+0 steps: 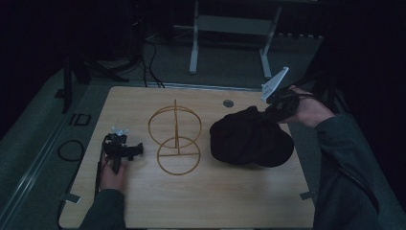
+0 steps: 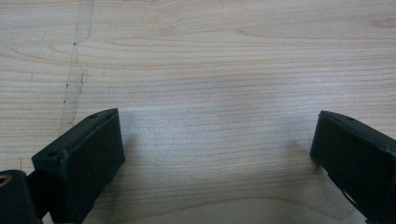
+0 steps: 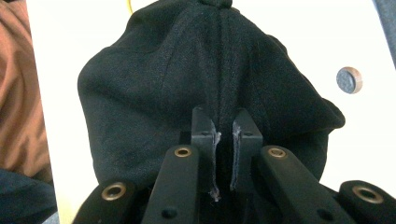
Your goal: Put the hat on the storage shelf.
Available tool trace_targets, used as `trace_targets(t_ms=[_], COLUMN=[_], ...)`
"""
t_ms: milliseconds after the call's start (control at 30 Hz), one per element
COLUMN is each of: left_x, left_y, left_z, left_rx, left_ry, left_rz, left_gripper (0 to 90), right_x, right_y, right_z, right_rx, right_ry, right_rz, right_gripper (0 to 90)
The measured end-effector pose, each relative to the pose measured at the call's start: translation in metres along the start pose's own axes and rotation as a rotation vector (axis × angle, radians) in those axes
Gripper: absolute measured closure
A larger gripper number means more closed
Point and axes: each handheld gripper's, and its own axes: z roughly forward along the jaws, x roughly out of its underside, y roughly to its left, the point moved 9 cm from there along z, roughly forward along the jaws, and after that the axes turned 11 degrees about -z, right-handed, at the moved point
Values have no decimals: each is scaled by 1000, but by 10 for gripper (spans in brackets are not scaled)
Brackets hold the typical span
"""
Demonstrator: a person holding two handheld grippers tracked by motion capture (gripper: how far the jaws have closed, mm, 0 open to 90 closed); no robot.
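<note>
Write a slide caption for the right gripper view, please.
Right gripper, its fingers pinched shut on a fold of the black cap, above the pale table.

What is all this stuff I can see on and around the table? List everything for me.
black cap: one, black cloth, right half of the table, its back edge pinched and lifted by the right gripper
wire stand: one, golden, two rings on an upright rod, middle of the table
table: one, pale wood, with a small round grey plug near its far edge
white frame legs: two, on the grey floor behind the table
black cables: several, on the floor at far left
left gripper: one, black, jaws wide apart over bare wood, held at the table's left
right gripper: one, black, jaws shut on the cap
sleeves: two, dark green, from the bottom edge
</note>
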Motion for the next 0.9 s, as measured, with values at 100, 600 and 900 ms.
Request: trace_targets(t_ms=[100, 600, 900], left_x=[0, 0, 0], left_y=[0, 0, 0], left_z=[0, 0, 0], left_rx=[0, 0, 0], left_ry=[1, 0, 1], left_rz=[1, 0, 0], left_gripper=[23, 23, 23], right_x=[-1, -11, -17], right_y=[-1, 1, 3], right_z=[-5, -31, -40], right_rx=[8, 16, 4], right_ry=[-8, -14, 17], right_rz=[-3, -37, -58], right_gripper=[831, 830, 831])
